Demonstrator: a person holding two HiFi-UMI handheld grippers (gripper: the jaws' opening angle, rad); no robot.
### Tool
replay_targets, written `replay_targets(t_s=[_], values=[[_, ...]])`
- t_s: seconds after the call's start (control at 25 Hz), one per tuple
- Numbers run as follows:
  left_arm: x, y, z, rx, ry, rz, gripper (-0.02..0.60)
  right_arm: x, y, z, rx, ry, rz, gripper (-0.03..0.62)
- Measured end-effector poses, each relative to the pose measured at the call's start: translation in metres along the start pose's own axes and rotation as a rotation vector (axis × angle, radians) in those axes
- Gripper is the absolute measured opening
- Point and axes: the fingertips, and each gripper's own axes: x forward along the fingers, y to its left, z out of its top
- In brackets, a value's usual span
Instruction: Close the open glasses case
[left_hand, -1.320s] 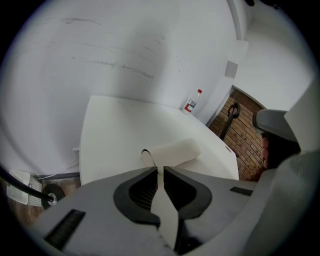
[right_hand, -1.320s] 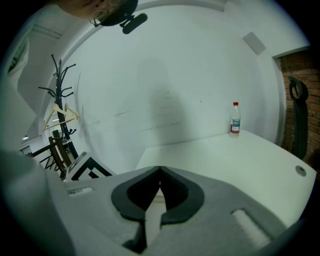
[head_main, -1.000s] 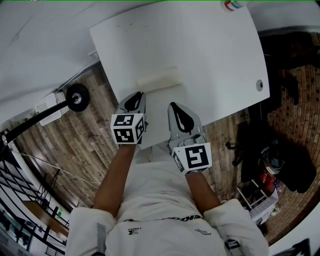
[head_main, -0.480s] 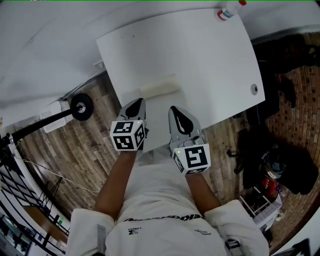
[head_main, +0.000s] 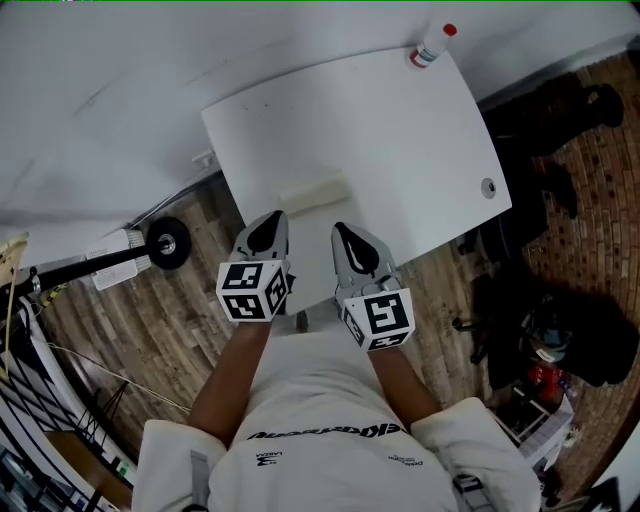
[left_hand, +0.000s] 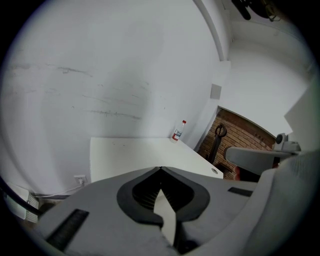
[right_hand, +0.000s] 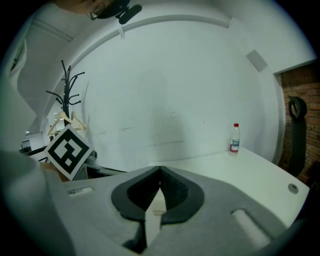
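Note:
A cream glasses case (head_main: 313, 194) lies near the front edge of the white table (head_main: 400, 140); whether its lid is up cannot be told from above. My left gripper (head_main: 268, 224) hovers just in front of the case's left end, shut with nothing in it. Beside it, my right gripper (head_main: 346, 234) sits in front of the case's right end, also shut and empty. In the left gripper view the jaws (left_hand: 160, 169) meet at their tips, and the same holds in the right gripper view (right_hand: 160, 168). The case is hidden behind the jaws in both gripper views.
A small bottle with a red cap (head_main: 432, 45) stands at the table's far corner, also seen as the bottle (right_hand: 234, 138). A round cable hole (head_main: 488, 186) sits near the right edge. Wooden floor, a wheeled stand (head_main: 160, 243) at left, dark bags (head_main: 560, 330) at right.
The head camera has shifted, so the table sits lower and more turned in frame. Both grippers have come closer to the case and stayed shut.

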Motion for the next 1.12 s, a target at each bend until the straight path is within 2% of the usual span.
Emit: replay_targets(t_s=[0.4,0.64,1.12], values=[[-0.045,-0.022,0.036,0.006,-0.100,-0.028,-0.002,-0.013,0.017,0.036,-0.020,-0.054,0.006,-0.003],[-0.070,-0.029,0.059,0.075,-0.172,-0.026,-0.002,-0.020,0.029,0.060,-0.075,-0.100,-0.010,-0.003],[-0.093,-0.068,0.091,0.193,-0.257,-0.041,-0.002,-0.042,0.025,0.086,-0.043,-0.156,-0.004,-0.003]])
